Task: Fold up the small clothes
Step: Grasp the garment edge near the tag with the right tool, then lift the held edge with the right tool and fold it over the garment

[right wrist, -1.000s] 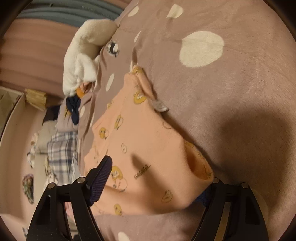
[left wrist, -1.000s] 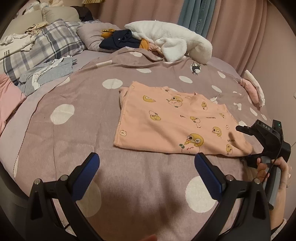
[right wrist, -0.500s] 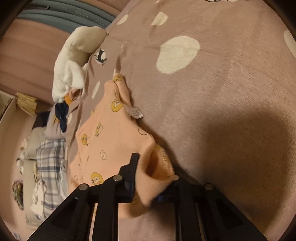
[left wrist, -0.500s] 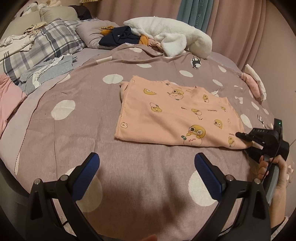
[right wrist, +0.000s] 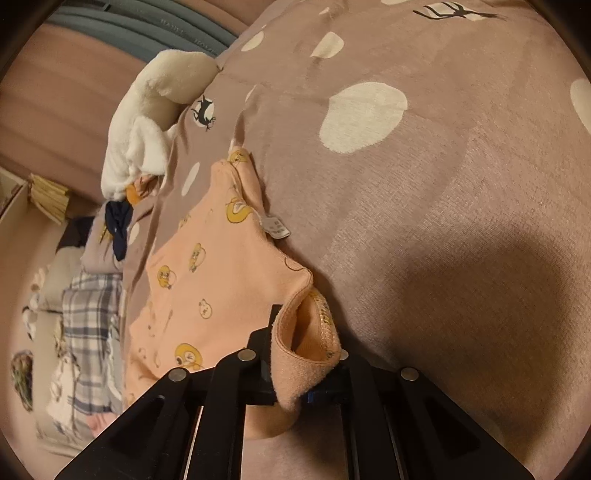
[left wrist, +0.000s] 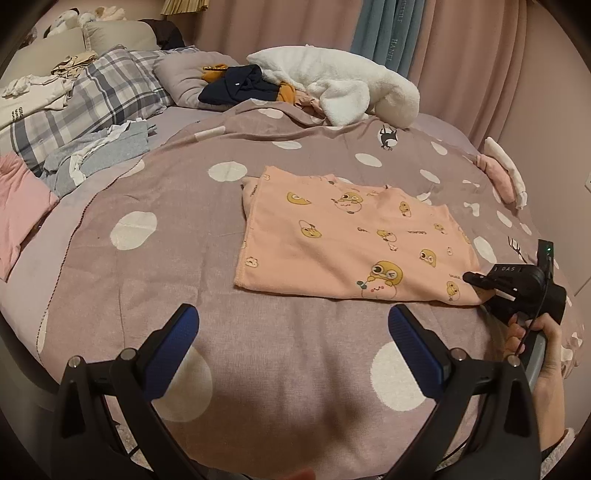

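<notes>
Right gripper (right wrist: 295,373) pinches the peach duck-print garment (left wrist: 343,236) at its cuff; left gripper (left wrist: 291,332) hovers spread, empty. Housing marked "DAS"; curtain (left wrist: 384,33) lettering unclear.

**Home bedroom**

Bed with mauve polka-dot blanket (left wrist: 184,280), plaid pillow (left wrist: 99,99), white fleece blanket (left wrist: 343,86) and loose clothes (left wrist: 103,155) piled at the head. Pink curtains (left wrist: 480,55) behind, teal one (left wrist: 384,37) between them.

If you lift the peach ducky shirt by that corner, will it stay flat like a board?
Probably not. The peach shirt already curls over where the right tongs pinch it, so it looks floppy. It lies thin on the blanket, so likely light.
</notes>
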A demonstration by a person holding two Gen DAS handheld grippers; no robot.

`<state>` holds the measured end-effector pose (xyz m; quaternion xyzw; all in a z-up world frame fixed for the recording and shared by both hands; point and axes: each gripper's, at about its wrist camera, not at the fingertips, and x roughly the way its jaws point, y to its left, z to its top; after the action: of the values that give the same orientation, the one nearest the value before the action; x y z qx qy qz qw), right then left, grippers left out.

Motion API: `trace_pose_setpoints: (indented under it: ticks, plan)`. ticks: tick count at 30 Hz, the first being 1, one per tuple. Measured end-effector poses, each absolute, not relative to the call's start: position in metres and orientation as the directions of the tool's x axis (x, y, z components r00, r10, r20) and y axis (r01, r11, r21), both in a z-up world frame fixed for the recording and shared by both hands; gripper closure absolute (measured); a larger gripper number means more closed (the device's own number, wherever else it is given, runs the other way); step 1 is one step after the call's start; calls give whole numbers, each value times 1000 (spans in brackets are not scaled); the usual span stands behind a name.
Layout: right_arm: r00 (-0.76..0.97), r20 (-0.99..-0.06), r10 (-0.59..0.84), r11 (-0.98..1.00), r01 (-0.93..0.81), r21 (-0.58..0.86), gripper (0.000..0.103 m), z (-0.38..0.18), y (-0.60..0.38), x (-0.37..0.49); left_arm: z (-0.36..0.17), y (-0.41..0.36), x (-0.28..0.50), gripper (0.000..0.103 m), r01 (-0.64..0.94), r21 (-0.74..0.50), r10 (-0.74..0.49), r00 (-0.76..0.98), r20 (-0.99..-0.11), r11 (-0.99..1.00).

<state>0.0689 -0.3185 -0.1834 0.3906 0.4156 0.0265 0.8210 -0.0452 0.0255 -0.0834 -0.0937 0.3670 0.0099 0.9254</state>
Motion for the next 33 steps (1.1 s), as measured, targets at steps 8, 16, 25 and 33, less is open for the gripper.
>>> trace_pose_setpoints:
  ticks: [8, 16, 25, 33]
  plan:
    - [706, -556, 438, 641, 188, 744, 96, -154, -311, 67, -84, 40, -47, 1, -119, -200, -53, 724, -688, 973]
    - [708, -430, 560, 566, 52, 823, 96, -121, -274, 87, -88, 52, -46, 1, -147, -246, -71, 711, -700, 958]
    - [614, -344, 710, 489, -78, 869, 96, -111, -189, 108, -88, 67, -49, 1, -171, -244, -53, 708, -704, 954]
    - [431, -328, 841, 421, -139, 896, 96, -134, -99, 117, -94, 89, -52, 1, -229, -271, -38, 697, -716, 935]
